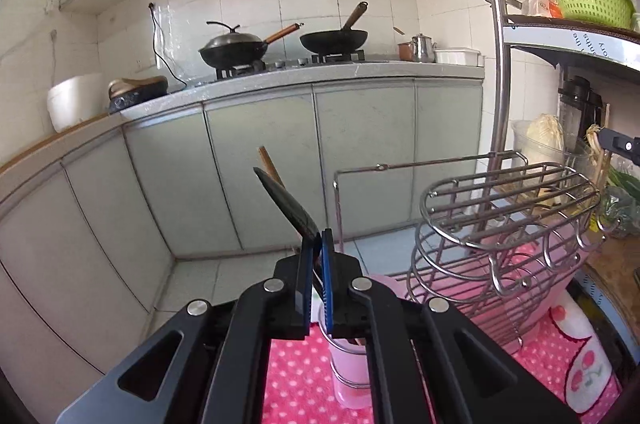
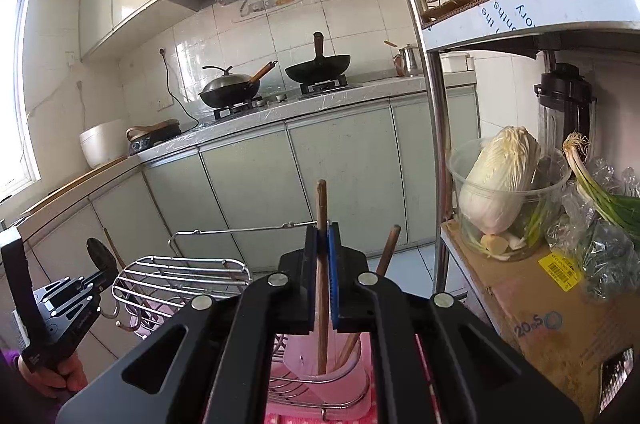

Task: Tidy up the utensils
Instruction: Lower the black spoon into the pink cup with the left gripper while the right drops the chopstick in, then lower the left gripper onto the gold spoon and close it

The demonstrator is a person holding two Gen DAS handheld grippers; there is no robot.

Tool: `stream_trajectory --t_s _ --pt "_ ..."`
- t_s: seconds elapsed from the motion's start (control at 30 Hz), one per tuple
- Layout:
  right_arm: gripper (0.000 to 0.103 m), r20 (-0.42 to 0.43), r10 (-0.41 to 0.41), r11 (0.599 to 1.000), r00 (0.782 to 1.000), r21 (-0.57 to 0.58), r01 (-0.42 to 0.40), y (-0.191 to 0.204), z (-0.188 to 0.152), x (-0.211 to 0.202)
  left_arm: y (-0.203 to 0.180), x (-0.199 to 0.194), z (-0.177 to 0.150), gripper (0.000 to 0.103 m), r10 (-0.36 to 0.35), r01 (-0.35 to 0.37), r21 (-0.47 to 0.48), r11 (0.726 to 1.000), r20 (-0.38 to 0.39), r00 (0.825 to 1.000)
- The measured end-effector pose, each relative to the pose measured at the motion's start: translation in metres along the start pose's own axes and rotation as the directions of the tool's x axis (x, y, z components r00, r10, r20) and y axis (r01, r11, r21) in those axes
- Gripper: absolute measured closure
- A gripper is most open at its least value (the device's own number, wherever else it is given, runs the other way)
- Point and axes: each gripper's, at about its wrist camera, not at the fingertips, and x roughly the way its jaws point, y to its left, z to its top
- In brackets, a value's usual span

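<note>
Pinching a black spoon, the left claw is pressed together, the spoon's bowl raised beyond the pads above a pink cup on the dotted pink mat. A wooden chopstick is clamped upright by the right claw, its lower end inside the pink holder. A wire rack stands just beside.

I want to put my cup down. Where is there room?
The pink dotted cloth is bare left of the pink utensil cup. The wire dish rack crowds the cloth's right side. The cup itself holds wooden chopsticks.
</note>
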Motion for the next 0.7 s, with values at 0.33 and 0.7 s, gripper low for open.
stream_trajectory --t_s 0.33,0.7 --pt "0.086 -0.054 -0.003 1.000 0.999 0.023 0.004 -0.002 -0.004 -0.004 0.035 0.002 -0.016 0.076 -0.182 0.161 -0.232 0.959 -0.073 0.981" --pt "0.063 -0.047 -0.007 0.999 0.999 0.031 0.008 -0.003 -0.008 -0.028 0.041 -0.025 -0.028 0.074 -0.183 0.157 -0.276 0.948 -0.070 0.981"
